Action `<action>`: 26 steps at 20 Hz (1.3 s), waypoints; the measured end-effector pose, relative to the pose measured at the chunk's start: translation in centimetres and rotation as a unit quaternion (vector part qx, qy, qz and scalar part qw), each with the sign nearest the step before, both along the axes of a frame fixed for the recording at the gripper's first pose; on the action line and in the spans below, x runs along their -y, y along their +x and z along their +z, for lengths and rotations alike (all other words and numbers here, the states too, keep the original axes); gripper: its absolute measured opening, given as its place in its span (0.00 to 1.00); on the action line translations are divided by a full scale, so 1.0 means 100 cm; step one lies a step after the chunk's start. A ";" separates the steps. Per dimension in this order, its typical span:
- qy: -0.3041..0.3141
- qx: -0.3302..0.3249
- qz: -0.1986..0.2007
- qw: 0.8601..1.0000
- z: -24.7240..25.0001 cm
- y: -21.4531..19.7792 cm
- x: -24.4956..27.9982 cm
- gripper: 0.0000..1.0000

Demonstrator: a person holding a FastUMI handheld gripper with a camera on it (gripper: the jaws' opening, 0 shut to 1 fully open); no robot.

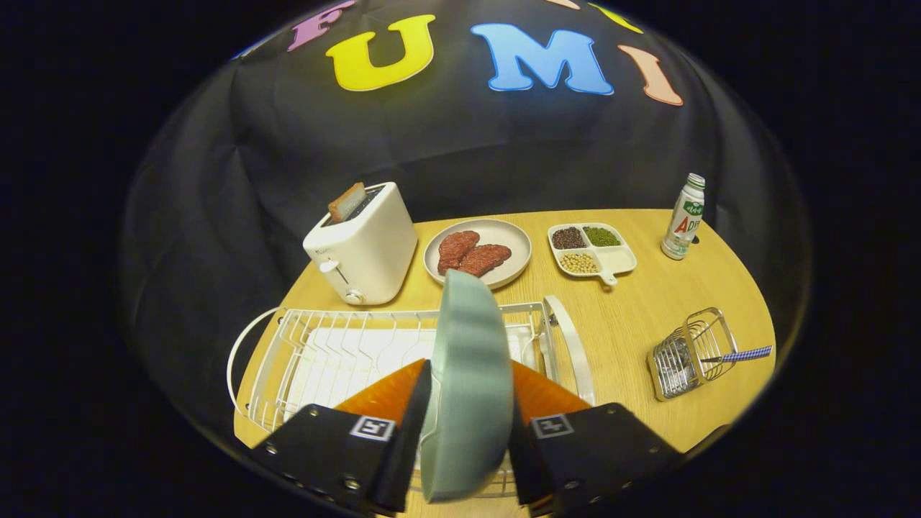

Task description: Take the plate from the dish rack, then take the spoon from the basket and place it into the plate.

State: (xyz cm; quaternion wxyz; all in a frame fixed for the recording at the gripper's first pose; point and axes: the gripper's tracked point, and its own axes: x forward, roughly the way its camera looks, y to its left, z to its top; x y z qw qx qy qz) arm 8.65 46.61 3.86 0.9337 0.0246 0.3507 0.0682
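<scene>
The hand-held gripper (466, 424) points forward and a little downward over the near side of the scene. Its two fingers (414, 432) stand close together, both pressing against the upright plate (468, 374) held edge-on between them.

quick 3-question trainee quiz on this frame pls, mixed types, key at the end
1. True or false: the gripper is shut on the pale green plate, held on edge above the white dish rack.
2. Multiple choice: where is the spoon? A) on the plate of meat B) in the wire basket, handle sticking out C) inside the toaster
3. Fill in: the slice of bread stands in the ____.

Key
1. True: both fingers press on the plate's two faces.
2. B: the wire basket lies tipped on the table, beside the rack.
3. toaster
</scene>
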 end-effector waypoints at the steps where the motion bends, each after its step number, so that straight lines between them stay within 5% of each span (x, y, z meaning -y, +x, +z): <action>1: -0.025 -0.008 -0.005 1.000 -0.001 -0.002 0.003 0.48; 2: -0.042 -0.015 -0.005 0.999 -0.002 -0.002 0.002 0.39; 10: -0.153 -0.032 -0.063 0.986 0.011 -0.011 0.002 0.29; 19: -0.317 0.004 -0.057 0.947 0.050 -0.012 -0.011 0.29; 26: -0.360 0.033 -0.051 0.931 0.077 -0.032 -0.015 0.29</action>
